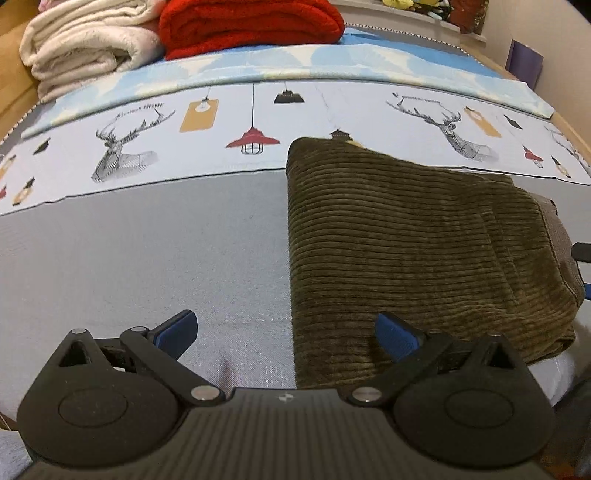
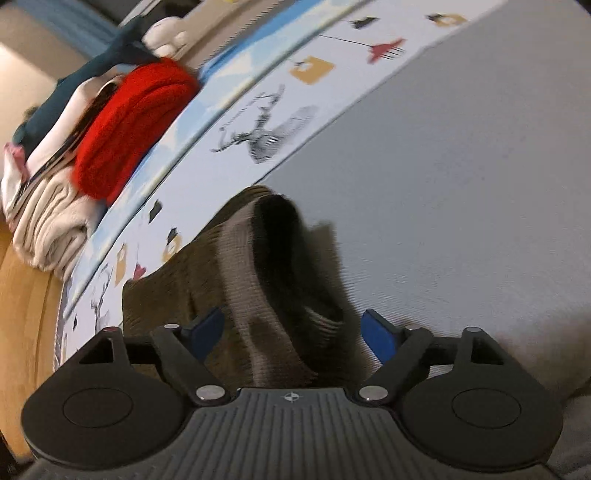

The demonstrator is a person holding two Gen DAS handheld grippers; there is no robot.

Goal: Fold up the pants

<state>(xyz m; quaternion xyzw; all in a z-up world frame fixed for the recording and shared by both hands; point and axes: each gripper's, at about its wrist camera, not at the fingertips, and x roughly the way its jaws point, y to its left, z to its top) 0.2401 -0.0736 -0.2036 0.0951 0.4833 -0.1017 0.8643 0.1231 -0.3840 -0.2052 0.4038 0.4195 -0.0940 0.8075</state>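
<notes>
Olive-brown corduroy pants [image 1: 417,236] lie folded into a thick rectangle on the grey bed cover [image 1: 147,258]. My left gripper [image 1: 286,332] is open just above the near left edge of the pants; its right blue pad [image 1: 395,334] hovers over the cloth and its left one over the bare cover. In the right wrist view the waistband end of the pants [image 2: 269,280] bulges up between the fingers of my right gripper [image 2: 295,338]. Those jaws stand wide apart, and the blue pads [image 2: 376,338] do not press the cloth. The view is tilted and blurred.
A printed sheet [image 1: 258,122] with deer and lamps lies behind the pants. A red blanket [image 1: 251,26] and a cream blanket [image 1: 85,48] are stacked at the far left. The wooden bed frame [image 2: 26,314] runs along the side. A tip of the other gripper [image 1: 581,251] shows at the right edge.
</notes>
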